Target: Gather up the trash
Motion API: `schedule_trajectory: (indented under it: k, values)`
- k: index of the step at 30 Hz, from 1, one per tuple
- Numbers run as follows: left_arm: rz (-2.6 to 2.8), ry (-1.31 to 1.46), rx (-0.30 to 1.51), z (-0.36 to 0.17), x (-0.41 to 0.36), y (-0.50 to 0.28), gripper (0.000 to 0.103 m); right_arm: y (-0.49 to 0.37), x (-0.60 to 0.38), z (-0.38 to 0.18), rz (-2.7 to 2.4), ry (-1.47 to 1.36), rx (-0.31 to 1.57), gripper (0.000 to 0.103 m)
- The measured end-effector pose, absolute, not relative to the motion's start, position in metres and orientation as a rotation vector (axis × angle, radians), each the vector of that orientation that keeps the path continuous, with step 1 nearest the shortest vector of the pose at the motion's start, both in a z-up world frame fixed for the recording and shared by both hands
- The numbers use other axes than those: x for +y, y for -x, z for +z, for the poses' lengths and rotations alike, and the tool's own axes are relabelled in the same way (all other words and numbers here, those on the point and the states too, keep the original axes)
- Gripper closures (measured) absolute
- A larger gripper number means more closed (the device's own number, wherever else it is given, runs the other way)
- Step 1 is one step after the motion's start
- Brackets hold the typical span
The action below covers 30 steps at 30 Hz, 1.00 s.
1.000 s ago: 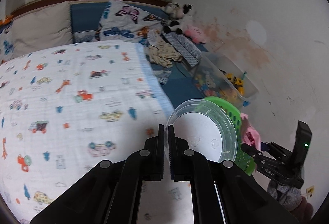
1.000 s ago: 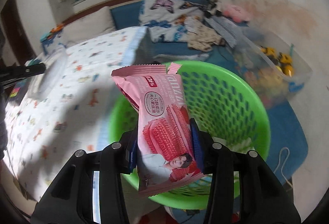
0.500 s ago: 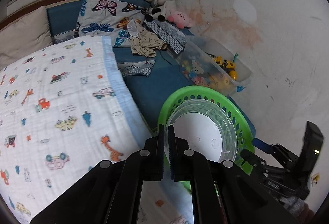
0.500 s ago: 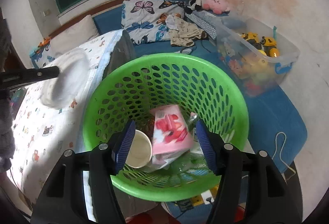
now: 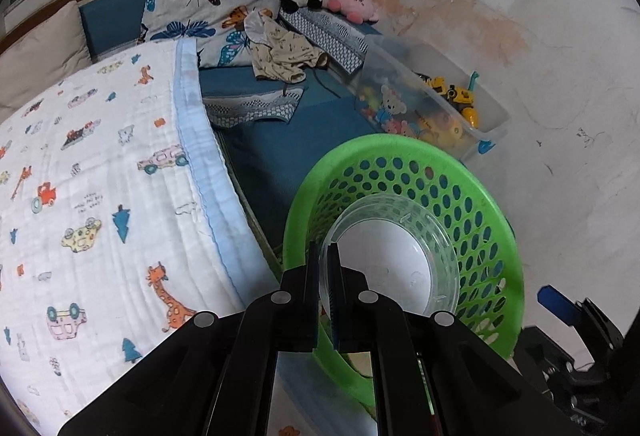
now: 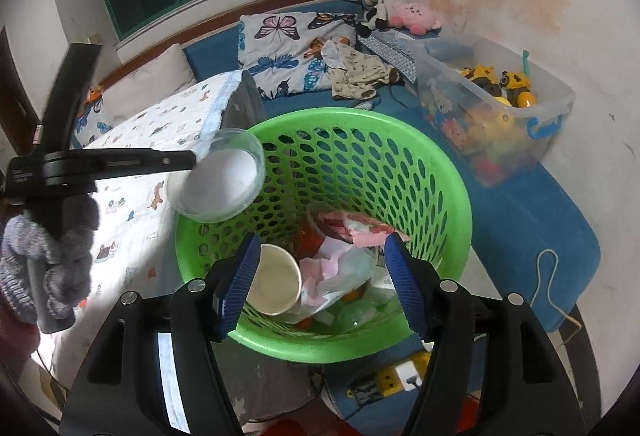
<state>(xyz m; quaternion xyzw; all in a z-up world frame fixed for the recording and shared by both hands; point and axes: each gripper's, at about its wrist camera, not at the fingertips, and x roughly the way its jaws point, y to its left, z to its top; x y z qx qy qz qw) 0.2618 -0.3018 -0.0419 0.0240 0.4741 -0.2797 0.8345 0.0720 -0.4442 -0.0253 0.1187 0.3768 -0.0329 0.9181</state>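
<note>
A patterned blanket (image 5: 100,195) covers the bed to the left of the left gripper (image 5: 323,292). That gripper's fingers are pinched together on the rim of a clear plastic bowl (image 5: 394,256), holding it over the near edge of a green basket (image 6: 420,163). The right gripper (image 6: 320,284) hangs above the basket with jaws wide apart, holding nothing. Directly beneath it lie a paper cup (image 6: 274,280) and a pink wrapper (image 6: 352,228). Beyond and to its right sits a clear toy bin (image 6: 500,107).
</note>
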Motion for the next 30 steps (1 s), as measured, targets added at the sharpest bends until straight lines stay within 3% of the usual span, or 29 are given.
schedule_trajectory:
  k: [4,15,17,19,20,30]
  values:
    - [-0.595,-0.050,1.019,-0.051,-0.304,-0.262,0.089,-0.069,-0.442,-0.027,-0.066,-0.256,0.773,0.037]
    - [-0.606,-0.021,1.004,-0.042,-0.283,-0.250,0.087,-0.063,-0.425,-0.022,-0.045,-0.266,0.751,0.037]
    - [-0.590,-0.021,0.988,-0.036,-0.272,-0.246,0.081,-0.061,-0.417,-0.020,-0.039,-0.256,0.745,0.037]
    - [-0.571,-0.024,0.959,-0.028,-0.259,-0.240,0.062,-0.060,-0.410,-0.018,-0.031,-0.251,0.744,0.035]
    - [-0.561,-0.027,0.941,-0.024,-0.253,-0.237,0.057,-0.059,-0.406,-0.017,-0.025,-0.248,0.741,0.035]
    - [-0.478,-0.025,0.828,0.003,-0.180,-0.201,0.042,-0.052,-0.358,-0.008,0.014,-0.199,0.723,0.030]
